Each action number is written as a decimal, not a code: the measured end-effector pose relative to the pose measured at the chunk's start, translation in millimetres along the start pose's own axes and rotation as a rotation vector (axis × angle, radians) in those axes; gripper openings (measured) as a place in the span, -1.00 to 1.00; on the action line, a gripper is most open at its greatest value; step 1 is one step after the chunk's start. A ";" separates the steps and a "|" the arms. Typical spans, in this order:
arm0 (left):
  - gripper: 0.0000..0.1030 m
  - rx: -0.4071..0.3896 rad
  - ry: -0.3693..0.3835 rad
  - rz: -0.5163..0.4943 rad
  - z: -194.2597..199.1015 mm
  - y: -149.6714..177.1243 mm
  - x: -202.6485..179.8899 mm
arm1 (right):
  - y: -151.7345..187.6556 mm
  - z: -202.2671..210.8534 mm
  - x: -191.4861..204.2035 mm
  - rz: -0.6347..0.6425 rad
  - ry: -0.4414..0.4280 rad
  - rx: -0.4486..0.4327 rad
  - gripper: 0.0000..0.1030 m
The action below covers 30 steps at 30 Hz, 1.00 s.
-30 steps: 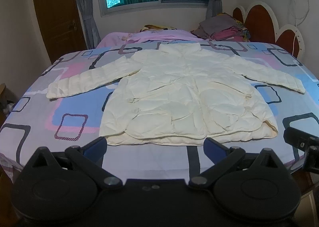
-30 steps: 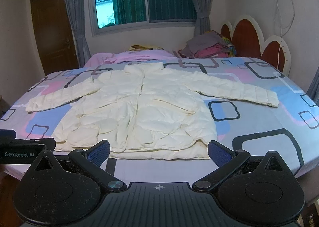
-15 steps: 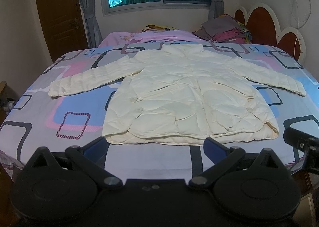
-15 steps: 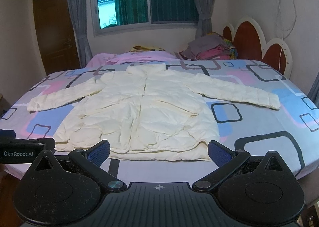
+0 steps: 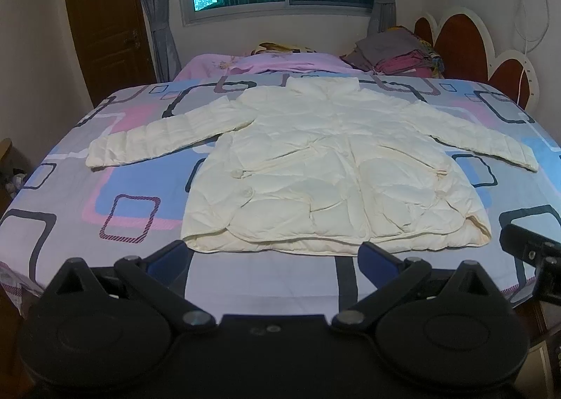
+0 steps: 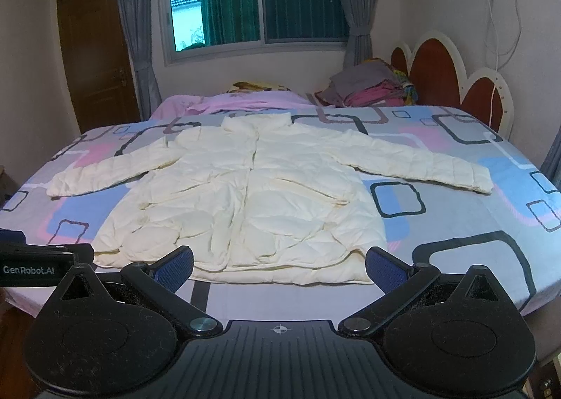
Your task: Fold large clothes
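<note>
Cream jacket (image 5: 329,167) flat on the bed (image 5: 105,188), collar far, hem nearest, sleeves spread sideways. Left gripper (image 5: 273,255) and right gripper (image 6: 280,260) both wide open, empty, just short of the hem. Left sits nearer the left hem corner, right nearer the right.

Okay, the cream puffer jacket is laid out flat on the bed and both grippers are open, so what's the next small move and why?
Probably bring the left gripper forward to the jacket's left sleeve to fold it across the body. Both sleeves lie spread out, the right gripper is open too, and neither gripper touches the fabric, both hanging just short of the hem.
</note>
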<state>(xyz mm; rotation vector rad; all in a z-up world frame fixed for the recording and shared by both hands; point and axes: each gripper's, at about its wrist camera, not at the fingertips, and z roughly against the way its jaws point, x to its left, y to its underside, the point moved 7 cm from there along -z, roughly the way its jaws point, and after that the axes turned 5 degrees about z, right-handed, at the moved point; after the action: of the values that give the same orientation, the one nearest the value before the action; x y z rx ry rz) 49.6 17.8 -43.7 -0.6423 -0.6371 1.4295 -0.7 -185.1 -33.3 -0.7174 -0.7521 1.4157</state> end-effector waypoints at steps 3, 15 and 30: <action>1.00 0.000 0.001 0.000 0.3 0.1 -0.1 | -1.1 -0.6 0.1 -0.002 0.003 0.001 1.00; 1.00 0.004 -0.001 0.002 -2.8 -1.6 0.6 | -1.5 -1.7 -1.6 -0.004 0.004 0.002 1.00; 1.00 0.013 -0.001 0.002 -10.2 -5.4 1.9 | -5.3 -10.0 -5.0 -0.012 0.006 0.007 1.00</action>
<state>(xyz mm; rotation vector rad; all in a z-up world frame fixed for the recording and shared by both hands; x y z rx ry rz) 60.9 19.2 -46.7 -0.6323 -0.6277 1.4351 10.5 -190.2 -35.0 -0.7099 -0.7454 1.4043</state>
